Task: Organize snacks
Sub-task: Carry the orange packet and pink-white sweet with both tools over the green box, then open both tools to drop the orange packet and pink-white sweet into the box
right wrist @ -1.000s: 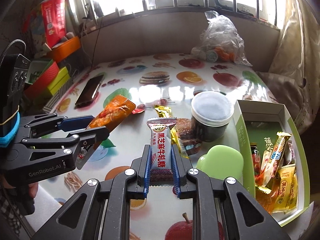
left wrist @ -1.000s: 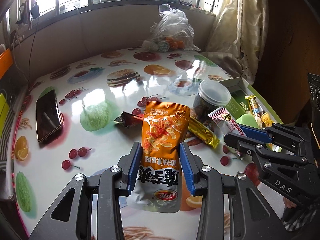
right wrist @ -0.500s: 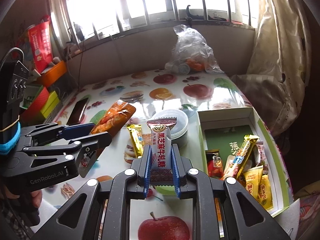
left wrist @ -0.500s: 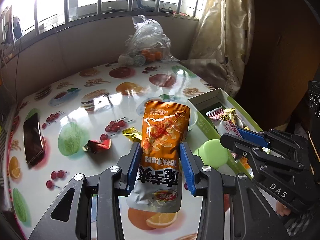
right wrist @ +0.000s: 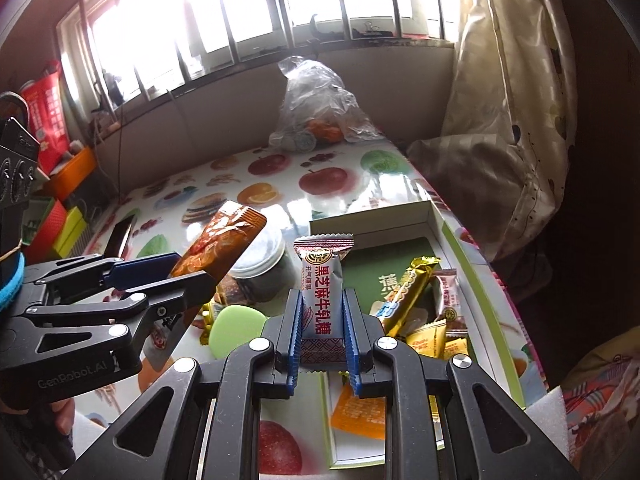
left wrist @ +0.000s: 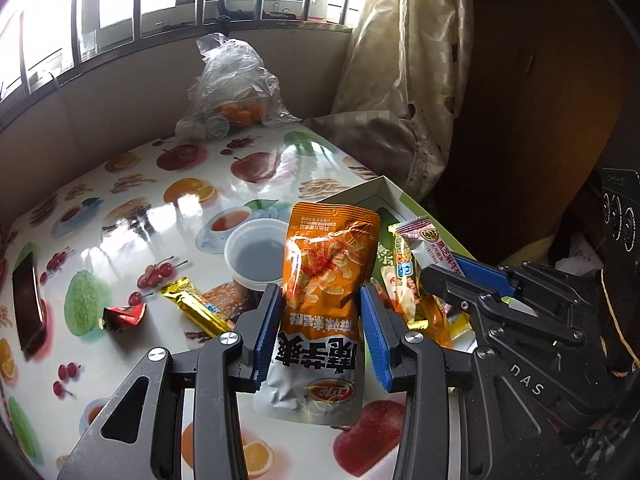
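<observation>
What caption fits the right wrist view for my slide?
Right tool grips a white nougat bar above the snack box, left tool alongside holding an orange pouch.

The right tongs (right wrist: 322,334) clamp a pink-and-white candy bar (right wrist: 323,294) upright above the near end of the open snack box (right wrist: 478,280), which already holds several wrapped snacks. At left, the left tongs (right wrist: 182,276) grip an orange snack pouch (right wrist: 224,240) above the fruit-patterned bench (right wrist: 280,184), in front of a lidded jar (right wrist: 264,268).

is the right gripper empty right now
No, the right gripper is shut on a white nougat candy packet that stands upright between its blue pads, near the open snack box.
</observation>
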